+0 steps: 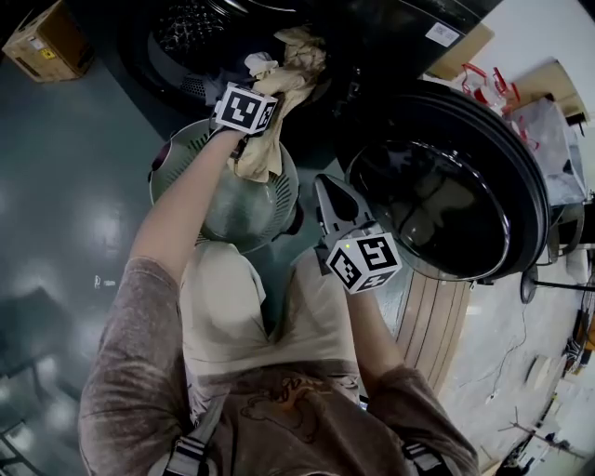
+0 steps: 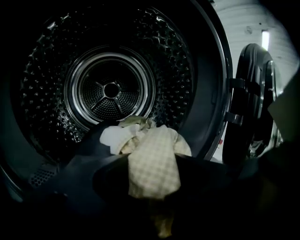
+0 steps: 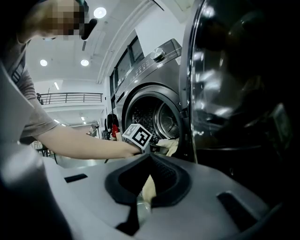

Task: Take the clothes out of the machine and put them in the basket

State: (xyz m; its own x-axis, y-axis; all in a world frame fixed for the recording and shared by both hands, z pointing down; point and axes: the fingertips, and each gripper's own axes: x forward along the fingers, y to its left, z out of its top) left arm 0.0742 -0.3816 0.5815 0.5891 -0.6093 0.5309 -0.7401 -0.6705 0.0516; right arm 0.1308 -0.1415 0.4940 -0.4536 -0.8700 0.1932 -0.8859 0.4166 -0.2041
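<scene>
cloth (image 2: 153, 161) is hanging clamped in my left gripper (image 1: 271, 98), a beige checked piece bunched at the mouth of the drum (image 2: 111, 89), so i am judging this as the lifting-out step. my right gripper (image 1: 328, 188) is hovering with jaws together, holding nothing, near the open door (image 1: 446, 195). next i am needing to carry the cloth down over the basket (image 1: 186, 163) just below and release it.

Basket (image 1: 172, 172): lying partly behind hanging cloth (image 1: 263, 149) and forearm (image 1: 177, 209).
Drum (image 1: 191, 28): running off the top edge.
Left gripper (image 2: 152, 171) jaws: sinking into shadow beneath cloth.
</scene>
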